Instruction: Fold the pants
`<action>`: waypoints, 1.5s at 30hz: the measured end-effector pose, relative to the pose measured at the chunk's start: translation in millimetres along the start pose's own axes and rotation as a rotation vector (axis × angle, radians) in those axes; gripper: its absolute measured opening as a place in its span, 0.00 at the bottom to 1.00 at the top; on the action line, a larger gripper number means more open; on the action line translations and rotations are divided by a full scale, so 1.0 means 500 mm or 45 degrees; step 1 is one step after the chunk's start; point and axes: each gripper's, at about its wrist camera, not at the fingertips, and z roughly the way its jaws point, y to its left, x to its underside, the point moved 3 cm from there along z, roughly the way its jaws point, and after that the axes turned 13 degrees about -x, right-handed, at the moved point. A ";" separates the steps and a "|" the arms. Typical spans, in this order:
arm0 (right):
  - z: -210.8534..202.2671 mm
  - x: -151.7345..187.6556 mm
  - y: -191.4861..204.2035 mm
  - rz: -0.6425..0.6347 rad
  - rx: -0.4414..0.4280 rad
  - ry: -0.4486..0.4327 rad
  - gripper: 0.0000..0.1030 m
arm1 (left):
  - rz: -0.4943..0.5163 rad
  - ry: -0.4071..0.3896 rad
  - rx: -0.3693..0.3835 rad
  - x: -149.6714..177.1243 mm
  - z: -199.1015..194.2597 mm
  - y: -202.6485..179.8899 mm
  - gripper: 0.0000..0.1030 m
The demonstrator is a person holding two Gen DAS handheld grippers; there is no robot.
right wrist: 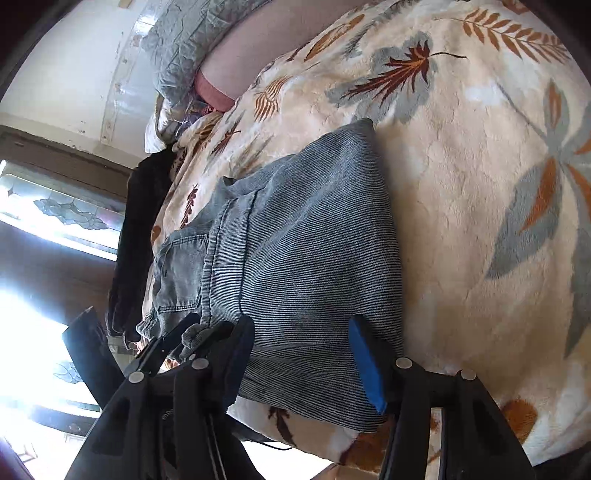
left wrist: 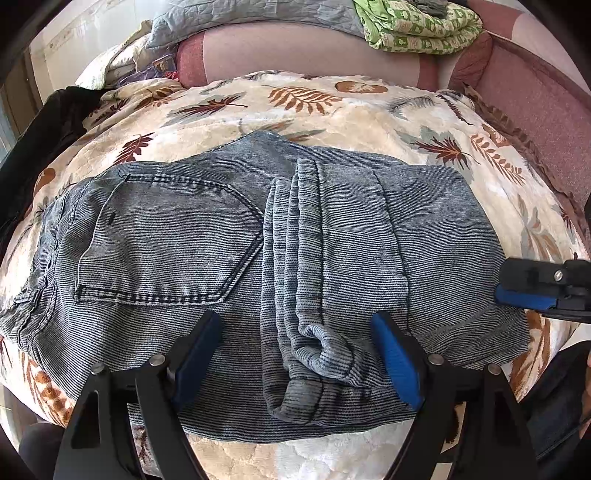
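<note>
The pants (left wrist: 236, 243) are laid out on the leaf-print blanket (left wrist: 369, 110), folded into a broad, flat bundle of grey-blue denim. A back pocket (left wrist: 166, 240) is shown face up on the left part of the bundle, and the leg ends (left wrist: 306, 280) are stacked in layered hems across the middle, the cuffs curled towards the near edge.

The left gripper (left wrist: 295, 365) is held wide open just above the near edge of the pants; its two blue-padded fingers (left wrist: 397, 363) are spread either side of the curled cuffs and nothing is clasped between them. Whether the pads touch the denim cannot be told.

At the right edge of the left wrist view, the right gripper (left wrist: 532, 291) is seen side-on beside the right end of the bundle. In its own view the right gripper (right wrist: 301, 362) is also spread wide, its fingers (right wrist: 365, 365) set over the near end of the folded denim (right wrist: 295, 240), with cloth lying between them but not pinched. The other gripper's black frame (right wrist: 159, 350) is glimpsed just to the left there.

Behind the blanket, a pink headboard (left wrist: 295, 48) is seen, topped by a grey quilt (left wrist: 240, 14) and a green patterned cloth (left wrist: 417, 26). A dark garment (left wrist: 48, 147) is draped at the far left of the bed, near a bright window (right wrist: 44, 221).
</note>
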 end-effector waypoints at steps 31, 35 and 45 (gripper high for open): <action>-0.012 0.022 -0.014 -0.066 -0.126 -0.131 0.74 | -0.270 -0.218 0.053 -0.011 -0.091 0.120 0.85; -0.019 0.020 -0.013 -0.059 -0.124 -0.150 0.74 | -0.037 -0.101 0.075 0.009 -0.029 0.037 0.85; 0.079 -0.155 0.164 -0.373 0.099 0.025 0.74 | -0.002 -0.184 0.086 0.032 -0.008 0.030 0.87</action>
